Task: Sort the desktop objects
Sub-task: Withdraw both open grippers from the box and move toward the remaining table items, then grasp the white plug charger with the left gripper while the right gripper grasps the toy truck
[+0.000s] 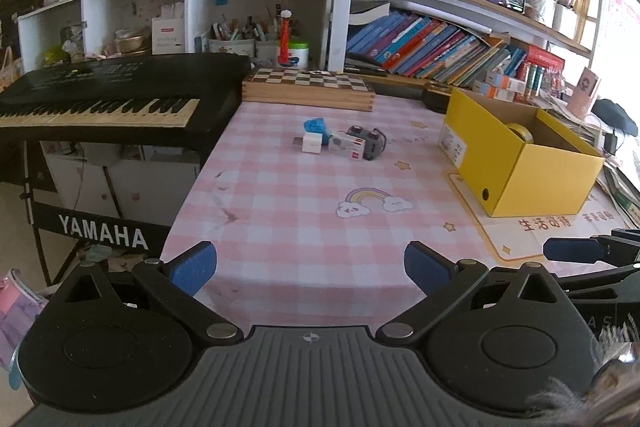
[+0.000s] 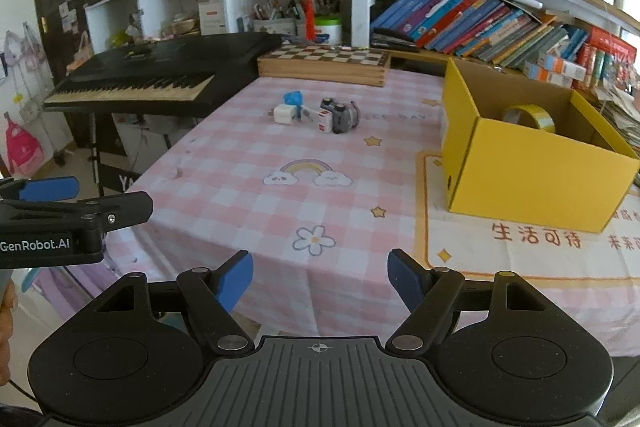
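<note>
While a pink checked tablecloth (image 1: pixel 304 211) fills mid-frame, an open yellow cardboard box (image 1: pixel 532 167) sits at right with a yellow tape roll (image 2: pixel 530 117) inside. Upper centre, clustered: grey toy car (image 1: pixel 370 143), white cube charger (image 1: pixel 311 143), crumpled blue wrapper (image 1: pixel 315 126). Low in frame, left gripper (image 1: pixel 310 267) and right gripper (image 2: pixel 320 279) hover spread, empty.

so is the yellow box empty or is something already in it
Not empty: a roll of yellow tape stands inside the open-topped yellow box. The rest of its floor is hidden by the walls.
</note>
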Available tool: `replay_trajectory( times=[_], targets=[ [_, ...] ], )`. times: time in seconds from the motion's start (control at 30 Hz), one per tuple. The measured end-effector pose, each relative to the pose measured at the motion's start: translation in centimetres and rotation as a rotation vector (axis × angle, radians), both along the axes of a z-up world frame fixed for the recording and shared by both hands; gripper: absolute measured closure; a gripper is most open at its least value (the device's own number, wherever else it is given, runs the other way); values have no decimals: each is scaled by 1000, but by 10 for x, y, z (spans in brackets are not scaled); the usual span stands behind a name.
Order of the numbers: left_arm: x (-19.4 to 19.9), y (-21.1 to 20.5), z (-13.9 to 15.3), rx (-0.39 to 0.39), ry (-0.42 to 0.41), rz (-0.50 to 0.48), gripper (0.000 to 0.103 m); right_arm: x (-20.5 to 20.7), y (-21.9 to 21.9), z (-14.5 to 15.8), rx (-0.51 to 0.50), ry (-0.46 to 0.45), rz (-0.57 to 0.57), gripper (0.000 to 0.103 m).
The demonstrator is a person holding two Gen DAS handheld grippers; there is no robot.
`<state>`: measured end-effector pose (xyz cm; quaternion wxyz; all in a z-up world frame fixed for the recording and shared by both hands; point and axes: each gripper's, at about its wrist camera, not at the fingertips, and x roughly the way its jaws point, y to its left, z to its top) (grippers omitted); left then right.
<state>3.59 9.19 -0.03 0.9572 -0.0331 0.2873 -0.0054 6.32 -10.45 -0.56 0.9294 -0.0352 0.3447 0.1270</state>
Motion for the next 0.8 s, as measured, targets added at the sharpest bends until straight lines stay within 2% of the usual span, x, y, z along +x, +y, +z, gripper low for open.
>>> replay_trajectory(
  times=[0.3, 0.8],
  targets=[
    [29, 1, -2, 17, 3, 8, 2, 36, -1, -2, 14, 8, 2, 27],
    [103, -1, -11, 4, 40, 63, 2, 112, -4, -7, 18, 36, 51, 27]
  ],
)
